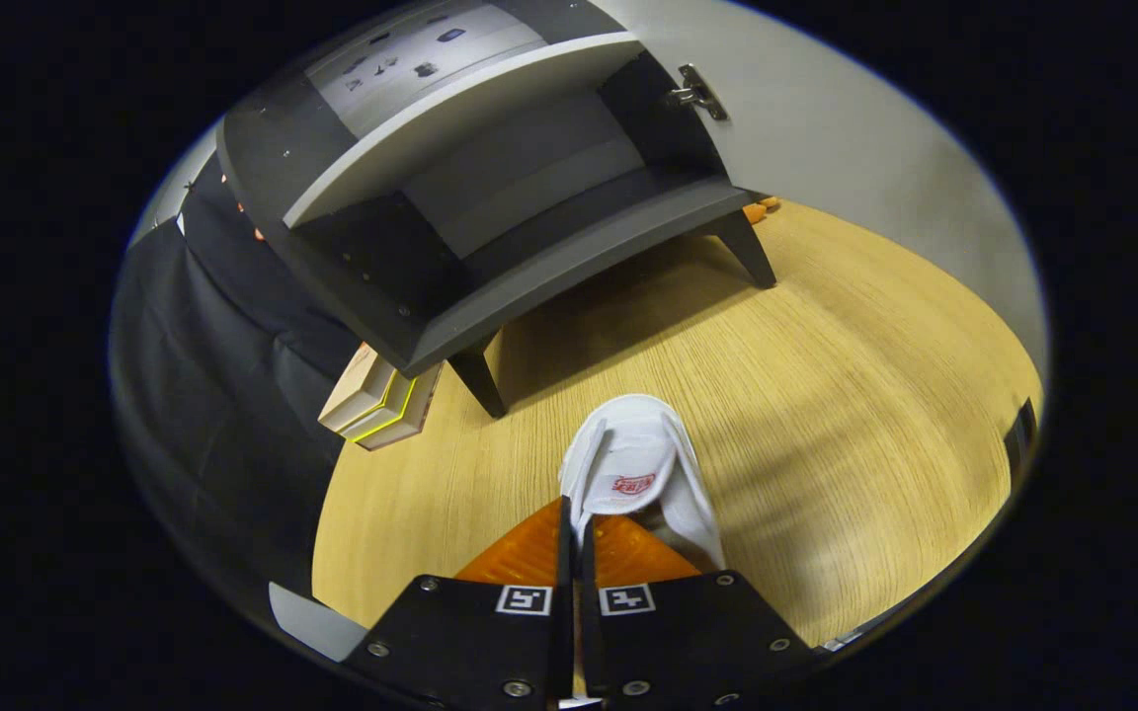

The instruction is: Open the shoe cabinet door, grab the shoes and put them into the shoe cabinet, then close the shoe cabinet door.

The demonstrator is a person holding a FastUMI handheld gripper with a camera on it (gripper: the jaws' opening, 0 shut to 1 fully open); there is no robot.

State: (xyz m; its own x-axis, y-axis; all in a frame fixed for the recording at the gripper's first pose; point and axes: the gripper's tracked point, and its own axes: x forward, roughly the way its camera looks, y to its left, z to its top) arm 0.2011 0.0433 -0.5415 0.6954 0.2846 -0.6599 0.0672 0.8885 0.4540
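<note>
Slippers point(636, 474), white and stacked as a pair, stick out ahead of the hand-held gripper point(574, 533), whose two fingers are pressed close together with only a thin slit between them; the heel end of the pair sits right at the fingertips point(529, 553), and the fingers seem to pinch an edge of it, though the contact itself is hard to make out. A small red mark shows on the upper slipper. Toes point forward, toward the cabinet point(490, 197). Under the slippers lies a light wood floor point(826, 375), and from this angle I cannot tell whether the pair hangs above it or rests on it. The cabinet stands well beyond the fingers, dark grey, on short tapered legs point(752, 247), and tilted in the view. Its door point(846, 128), pale grey, is swung open to the right, with a metal hinge point(697, 94) visible at the upper inner corner. Inside, a pale shelf point(470, 114) splits the interior into an upper and a lower compartment; the lower one has a dark bottom board and a grey back panel. On the cabinet's top a light sheet with small dark pictures point(421, 49) shows. Beside the cabinet's left front leg, a few boxes point(381, 400) with a yellow-green edge lie stacked on the floor. Black cloth point(213, 375) hangs to the left.
</note>
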